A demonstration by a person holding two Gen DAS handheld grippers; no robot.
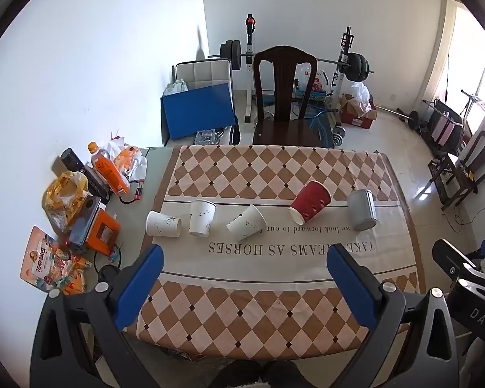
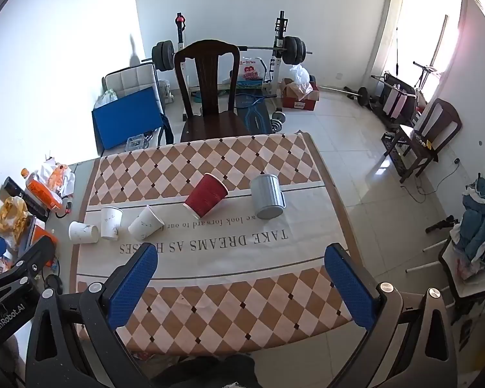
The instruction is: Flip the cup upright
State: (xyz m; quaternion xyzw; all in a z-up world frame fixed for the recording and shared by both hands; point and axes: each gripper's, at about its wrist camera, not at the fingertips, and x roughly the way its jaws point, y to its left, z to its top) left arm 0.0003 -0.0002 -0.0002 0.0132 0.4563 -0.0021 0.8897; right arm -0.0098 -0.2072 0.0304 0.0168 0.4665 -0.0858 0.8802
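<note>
Several cups lie on their sides in a row across the checked tablecloth [image 1: 242,307]: three white paper cups, the left one [image 1: 163,223], the middle one [image 1: 202,218] and the right one [image 1: 246,221], then a red ribbed cup [image 1: 309,207] and a grey mug [image 1: 361,209]. In the right wrist view the red cup [image 2: 206,199] and grey mug [image 2: 268,196] lie mid-table, with white cups [image 2: 145,223] to their left. My left gripper [image 1: 244,258] is open, above the near table edge, well short of the cups. My right gripper [image 2: 242,260] is open and empty too.
Snack bags, an orange bottle [image 1: 108,169] and boxes crowd the table's left side. A dark wooden chair [image 1: 286,97] stands at the far edge, with a weight rack behind it. The right gripper's body [image 1: 468,287] shows at the right of the left wrist view.
</note>
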